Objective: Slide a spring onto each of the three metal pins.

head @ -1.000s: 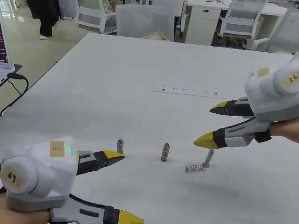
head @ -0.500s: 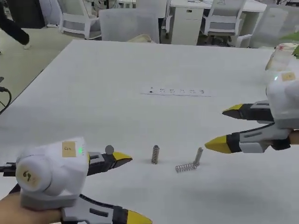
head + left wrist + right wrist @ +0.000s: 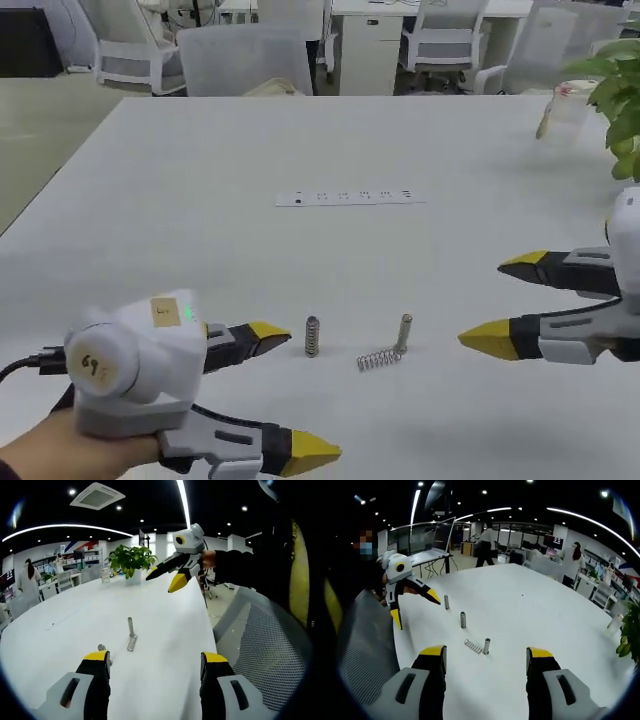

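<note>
Rightward, away from the bare right pin (image 3: 404,333), has gone the right gripper (image 3: 502,302), its jaws wide and empty. The left gripper (image 3: 292,392), also gaping with nothing held, now has its far tip just left of the middle pin (image 3: 312,336), which wears a coil. A loose spring (image 3: 376,359) lies on the table (image 3: 200,200) at the right pin's foot. The left pin (image 3: 446,602), hidden behind the left gripper in the head view, shows coiled in the right gripper view.
</note>
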`<move>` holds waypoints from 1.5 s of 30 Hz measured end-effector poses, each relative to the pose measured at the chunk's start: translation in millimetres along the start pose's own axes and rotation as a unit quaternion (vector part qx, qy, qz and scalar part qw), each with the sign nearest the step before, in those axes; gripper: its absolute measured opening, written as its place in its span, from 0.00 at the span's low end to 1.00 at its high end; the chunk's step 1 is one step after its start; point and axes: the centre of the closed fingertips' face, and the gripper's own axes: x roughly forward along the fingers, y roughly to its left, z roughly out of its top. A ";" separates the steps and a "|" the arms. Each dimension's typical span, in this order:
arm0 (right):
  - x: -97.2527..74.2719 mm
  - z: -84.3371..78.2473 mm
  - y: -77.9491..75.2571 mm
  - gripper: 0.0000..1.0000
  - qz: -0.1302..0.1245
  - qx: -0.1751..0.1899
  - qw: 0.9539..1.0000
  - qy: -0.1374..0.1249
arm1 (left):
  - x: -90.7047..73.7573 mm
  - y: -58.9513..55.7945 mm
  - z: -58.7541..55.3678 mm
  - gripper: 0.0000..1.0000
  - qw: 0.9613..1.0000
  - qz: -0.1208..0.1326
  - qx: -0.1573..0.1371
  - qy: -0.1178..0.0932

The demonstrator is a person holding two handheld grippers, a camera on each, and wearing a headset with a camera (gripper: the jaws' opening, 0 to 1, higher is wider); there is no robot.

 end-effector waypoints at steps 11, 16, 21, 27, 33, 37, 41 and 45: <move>-10.9 -17.1 6.1 0.63 -0.012 0.024 1.000 -0.004 | 28.4 2.4 -1.3 0.67 1.000 -0.015 -0.005 0.004; -15.1 -26.5 8.5 0.63 -0.016 0.038 0.999 -0.006 | 40.6 5.0 -9.7 0.66 1.000 -0.021 -0.009 0.015; -16.2 -41.6 10.8 0.63 -0.021 0.054 0.998 -0.003 | 52.3 8.9 -16.9 0.65 0.999 -0.021 -0.016 0.024; -17.0 -52.8 15.2 0.62 -0.020 0.068 0.998 -0.003 | 63.3 18.6 -19.5 0.61 0.999 -0.006 -0.032 0.023; -17.1 -59.0 14.8 0.62 -0.022 0.081 0.996 -0.008 | 76.8 23.9 -24.8 0.60 0.999 0.005 -0.038 0.030; -18.7 -64.0 13.6 0.62 -0.025 0.087 0.996 -0.008 | 85.4 26.1 -29.3 0.56 0.998 0.013 -0.040 0.035; -20.3 -69.7 12.9 0.62 -0.027 0.095 0.995 -0.006 | 96.3 30.1 -33.8 0.51 0.998 0.024 -0.048 0.038; -21.8 -73.0 12.6 0.62 -0.029 0.100 0.995 -0.006 | 102.1 33.3 -37.4 0.47 0.997 0.028 -0.054 0.041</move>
